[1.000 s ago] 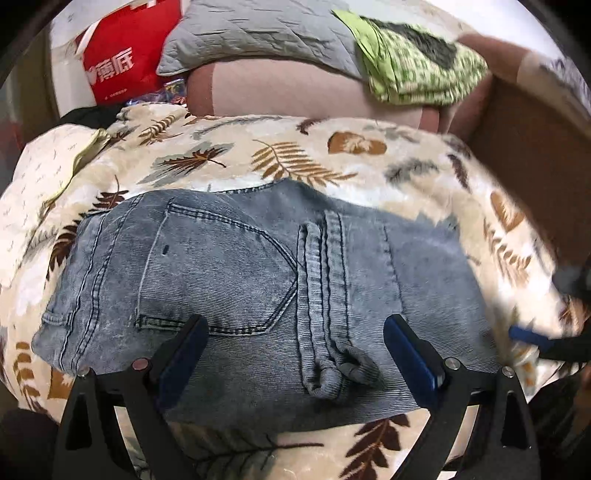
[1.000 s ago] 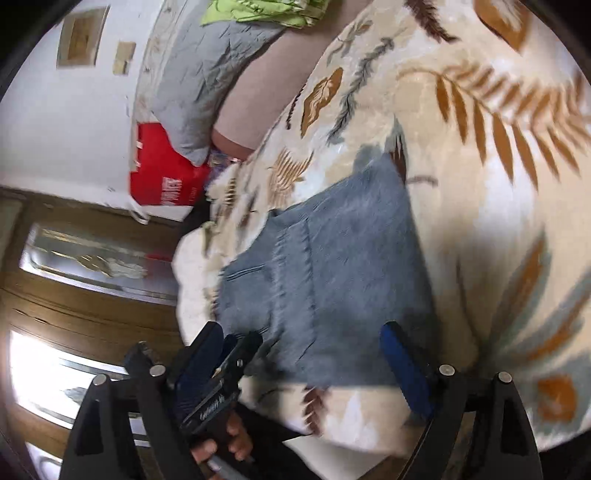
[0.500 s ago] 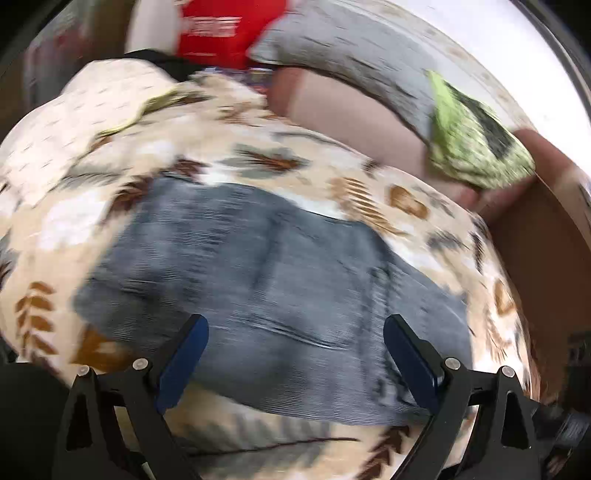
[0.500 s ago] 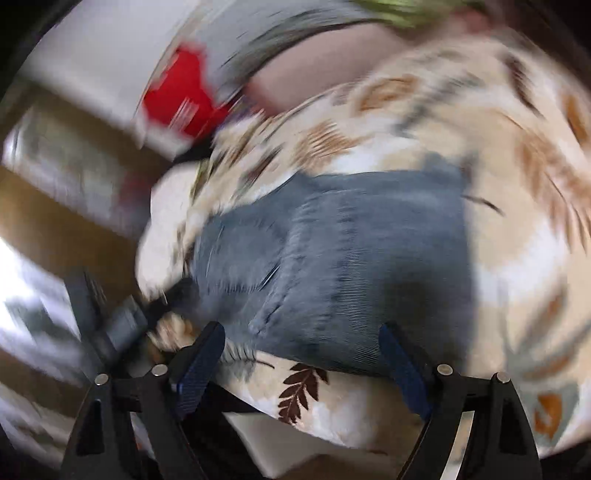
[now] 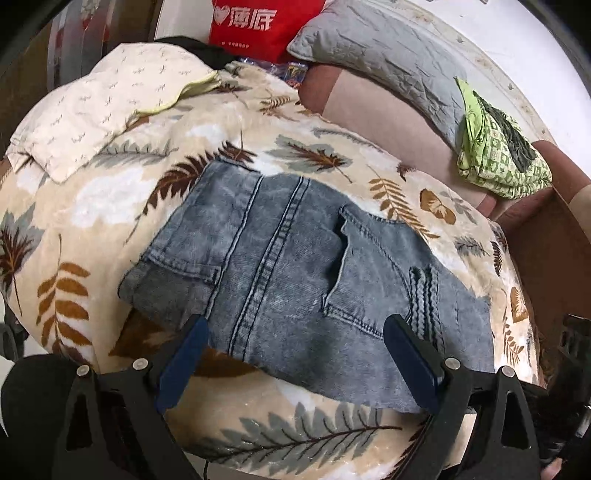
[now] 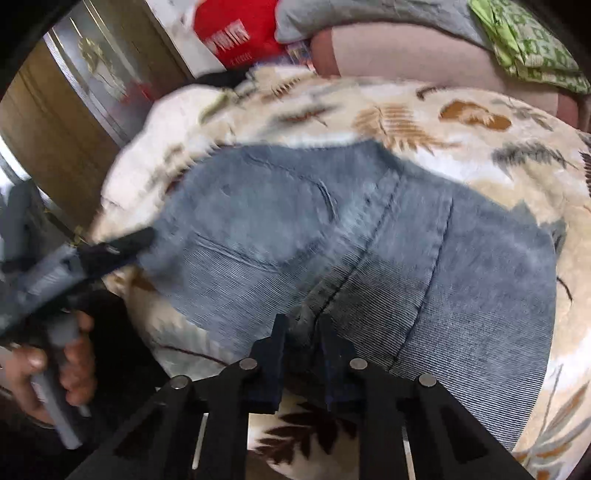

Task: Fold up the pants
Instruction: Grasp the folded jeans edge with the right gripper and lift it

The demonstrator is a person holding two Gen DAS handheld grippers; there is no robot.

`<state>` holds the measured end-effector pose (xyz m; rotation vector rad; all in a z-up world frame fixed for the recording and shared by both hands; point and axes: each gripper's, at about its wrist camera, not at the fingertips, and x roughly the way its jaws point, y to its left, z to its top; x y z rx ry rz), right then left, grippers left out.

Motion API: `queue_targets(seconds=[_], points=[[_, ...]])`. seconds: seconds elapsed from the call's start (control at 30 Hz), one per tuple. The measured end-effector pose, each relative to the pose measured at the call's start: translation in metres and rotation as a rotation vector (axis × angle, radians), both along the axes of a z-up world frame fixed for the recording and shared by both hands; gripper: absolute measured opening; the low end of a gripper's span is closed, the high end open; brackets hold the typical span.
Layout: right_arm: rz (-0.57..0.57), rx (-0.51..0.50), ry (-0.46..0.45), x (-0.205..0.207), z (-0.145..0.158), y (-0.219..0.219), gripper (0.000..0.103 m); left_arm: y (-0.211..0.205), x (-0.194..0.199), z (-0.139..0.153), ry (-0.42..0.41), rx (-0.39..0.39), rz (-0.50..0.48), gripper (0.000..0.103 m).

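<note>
- The folded grey-blue denim pants lie flat on a cream fleece blanket with brown and grey leaf print, back pocket up.
- The left tool hovers over the near edge of the pants, its 2 blue-padded fingers wide apart and gripping nothing.
- The right tool has just been closing; its jaws now pinch a ridge of denim at the near edge by the seam.
- Beyond the blanket, at the far side, sit a grey quilted pillow, a red bag with white lettering and a green patterned cloth.
- In the right wrist view, a hand at the left grips the other tool's handle.
</note>
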<state>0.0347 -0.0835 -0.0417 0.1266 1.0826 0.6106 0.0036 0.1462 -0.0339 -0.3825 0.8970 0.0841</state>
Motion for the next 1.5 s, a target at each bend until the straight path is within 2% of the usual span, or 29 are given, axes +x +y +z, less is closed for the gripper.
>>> queue_targets(seconds=[0.1,0.13,0.17,0.2,0.23,0.3,0.4,0.5,0.53,0.6,0.67,0.7,0.73,0.8,0.83,0.87,0.93,1.0,1.07,1.1,1.13,1.2,1.27,1.3,1.4,1.5], points=[[0.051,-0.025,0.045,-0.005,-0.020,0.010,0.020,-0.010,0.007,0.004,-0.001,-0.005,-0.020,0.096],[0.036,0.024,0.060,-0.003,-0.033,0.004,0.020,-0.018,0.011,0.007,-0.003,-0.004,-0.036,0.096],[0.012,0.093,0.066,-0.002,-0.035,-0.005,0.020,-0.027,0.015,0.011,-0.010,0.001,-0.061,0.096],[-0.007,0.143,0.092,-0.001,-0.035,-0.014,0.024,-0.034,0.018,0.014,-0.019,0.011,-0.082,0.096],[-0.033,0.205,0.121,-0.001,-0.034,-0.024,0.033,-0.046,0.022,0.019,-0.026,0.026,-0.108,0.096],[-0.080,0.307,0.147,-0.005,-0.026,-0.049,0.069,-0.064,0.028,0.024,-0.035,0.025,-0.154,0.096],[-0.202,0.382,0.140,-0.007,-0.015,-0.097,0.072,-0.097,0.037,0.022,-0.026,0.032,-0.232,0.096],[-0.336,0.468,0.148,0.005,-0.010,-0.145,0.072,-0.132,0.044,-0.005,0.051,0.055,-0.333,0.096],[-0.368,0.498,0.150,0.013,-0.011,-0.158,0.073,-0.140,0.046,-0.015,0.080,0.079,-0.349,0.096],[-0.391,0.582,0.159,0.037,-0.009,-0.176,0.073,-0.155,0.051,-0.049,0.194,0.176,-0.380,0.095],[-0.409,0.642,0.189,0.067,-0.016,-0.182,0.073,-0.166,0.044,-0.054,0.140,0.280,-0.406,0.096],[-0.426,0.633,0.196,0.081,-0.022,-0.183,0.077,-0.169,0.042,-0.054,0.134,0.306,-0.414,0.096],[-0.435,0.613,0.209,0.096,-0.032,-0.185,0.083,-0.168,0.042,-0.054,0.138,0.294,-0.407,0.096],[-0.501,0.551,0.368,0.123,-0.080,-0.184,0.082,-0.164,0.046,-0.053,0.151,0.259,-0.399,0.096],[-0.523,0.589,0.354,0.123,-0.087,-0.187,0.082,-0.162,0.046,-0.052,0.156,0.250,-0.401,0.096],[-0.518,0.593,0.339,0.120,-0.080,-0.188,0.082,-0.160,0.046,-0.050,0.152,0.239,-0.402,0.096],[-0.513,0.530,0.282,0.109,-0.056,-0.186,0.082,-0.150,0.044,-0.043,0.137,0.193,-0.379,0.095],[-0.477,0.449,0.201,0.090,-0.029,-0.179,0.082,-0.132,0.038,-0.025,0.071,0.120,-0.345,0.095],[-0.436,0.404,0.172,0.082,-0.015,-0.173,0.082,-0.112,0.033,-0.006,0.008,0.114,-0.291,0.095],[-0.417,0.368,0.153,0.080,-0.006,-0.168,0.082,-0.098,0.030,0.004,-0.027,0.129,-0.254,0.095],[-0.374,0.326,0.129,0.077,0.007,-0.158,0.082,-0.082,0.028,0.012,-0.051,0.174,-0.196,0.095],[-0.308,0.290,0.096,0.084,0.023,-0.140,0.082,-0.046,0.032,0.017,-0.038,0.273,-0.054,0.095],[-0.243,0.255,0.073,0.102,0.037,-0.112,0.082,-0.011,0.039,0.009,0.010,0.298,0.068,0.095],[-0.224,0.251,0.080,0.107,0.040,-0.101,0.082,0.008,0.046,-0.003,0.063,0.287,0.115,0.095],[-0.149,0.189,0.115,0.150,0.030,-0.046,0.082,0.035,0.055,-0.038,0.171,0.216,0.131,0.094],[-0.129,0.075,0.158,0.190,0.003,-0.005,0.079,0.024,0.057,-0.039,0.149,0.283,0.107,0.094]])
